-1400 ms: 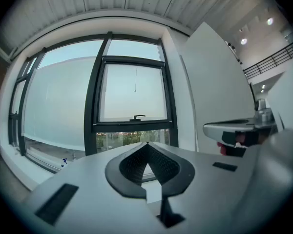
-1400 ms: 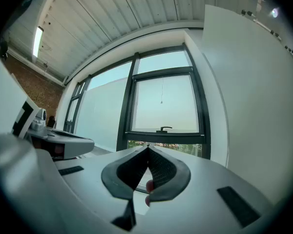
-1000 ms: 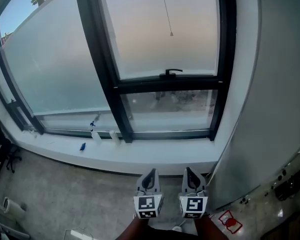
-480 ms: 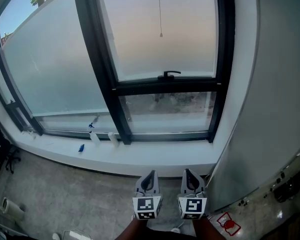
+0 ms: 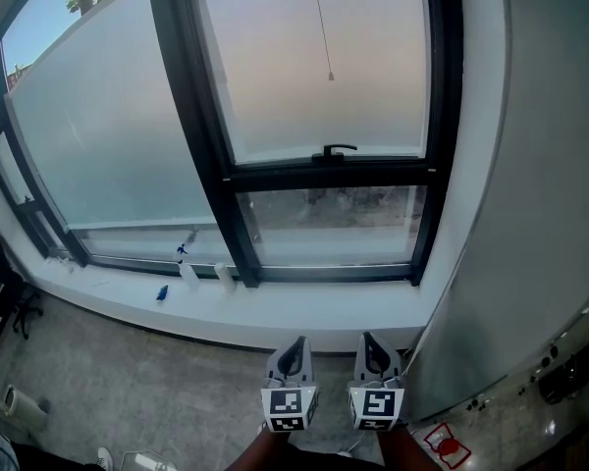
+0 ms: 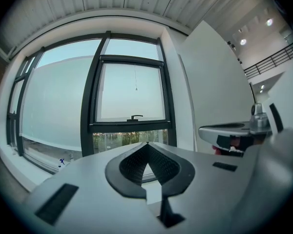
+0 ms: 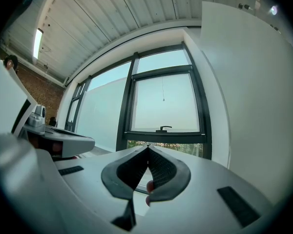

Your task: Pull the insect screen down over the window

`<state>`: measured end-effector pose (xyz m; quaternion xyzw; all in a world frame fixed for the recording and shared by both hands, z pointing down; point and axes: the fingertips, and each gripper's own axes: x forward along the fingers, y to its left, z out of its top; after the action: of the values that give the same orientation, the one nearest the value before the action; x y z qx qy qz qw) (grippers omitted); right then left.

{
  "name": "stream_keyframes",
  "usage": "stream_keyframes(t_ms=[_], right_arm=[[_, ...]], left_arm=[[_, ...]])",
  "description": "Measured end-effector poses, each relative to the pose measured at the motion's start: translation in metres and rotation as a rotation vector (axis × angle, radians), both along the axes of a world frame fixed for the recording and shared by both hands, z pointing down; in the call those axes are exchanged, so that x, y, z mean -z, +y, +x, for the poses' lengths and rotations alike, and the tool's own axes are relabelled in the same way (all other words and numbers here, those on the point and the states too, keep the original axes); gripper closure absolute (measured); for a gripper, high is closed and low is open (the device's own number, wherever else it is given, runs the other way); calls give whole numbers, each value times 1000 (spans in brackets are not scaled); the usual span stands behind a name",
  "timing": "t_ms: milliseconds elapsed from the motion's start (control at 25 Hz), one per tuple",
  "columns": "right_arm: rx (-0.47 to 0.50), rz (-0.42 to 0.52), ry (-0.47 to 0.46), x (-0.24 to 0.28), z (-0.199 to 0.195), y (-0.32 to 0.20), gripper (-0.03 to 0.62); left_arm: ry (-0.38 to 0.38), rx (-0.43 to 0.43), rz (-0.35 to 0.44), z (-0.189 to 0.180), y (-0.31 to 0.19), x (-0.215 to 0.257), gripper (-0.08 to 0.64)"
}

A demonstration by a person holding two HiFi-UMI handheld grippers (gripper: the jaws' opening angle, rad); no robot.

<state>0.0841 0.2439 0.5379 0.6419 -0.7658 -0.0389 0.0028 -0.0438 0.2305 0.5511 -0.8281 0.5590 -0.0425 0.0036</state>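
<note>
Two hand-held grippers sit side by side, well below the window handle [image 5: 334, 151]. The left hand-held gripper [image 5: 294, 341] and the right hand-held gripper [image 5: 370, 338] each have their jaws pressed together at the tips, with nothing held between them. Both point level toward the one black-framed window [image 5: 437, 116].

Of the insect screen, only one thin pull cord [image 5: 321, 23] shows. It hangs in front of the upper pane, its small bead [image 5: 330, 77] above the handle and well apart from both grippers.

Below the handle, a white sill [image 5: 314, 314] lies between the grippers and the glass. On the sill, down and left of the handle, stand a first white bottle [image 5: 188, 272] and a second white bottle [image 5: 223, 272]. Near them are one blue bit [image 5: 162, 291] and another blue bit [image 5: 182, 249], too small to tell what they are.

Left of the handle stretches a wide frosted pane [image 5: 108, 135], and right of it rises a white wall [image 5: 550, 165].
</note>
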Motion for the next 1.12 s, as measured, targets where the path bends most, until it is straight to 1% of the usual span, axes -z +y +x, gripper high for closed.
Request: stream_keyframes(t_ms=[200,360,520,640,720,840,1000,1120], right_arm=[[4,0,-15,-2,5,-4,589],[21,-14,-12,-4,-1,-8,589],[25,-25,-13,-6,-4,-20,589],[23,-39,-15,-10,-6,-33,589],[26,-32,-15,-6,-8,-44,589],[15,-36,-13,-14,-9,-65,589],[6,-50,-10,-13,-12,-90,589],[-6,-52,21,-9,-12,-111,589]], left_arm=[[-3,7,-8,4,-3,-1,557],[-5,14,-2,1,-10,3,557],[3,24,-17,-3,-18,4,557],[8,16,-26,-3,-28,4,557],[4,8,-25,-3,-36,4,557],[5,13,-19,-8,-56,4,557],[14,5,-44,-8,-84,-7,557],[27,-6,-58,-5,-107,-11,557]])
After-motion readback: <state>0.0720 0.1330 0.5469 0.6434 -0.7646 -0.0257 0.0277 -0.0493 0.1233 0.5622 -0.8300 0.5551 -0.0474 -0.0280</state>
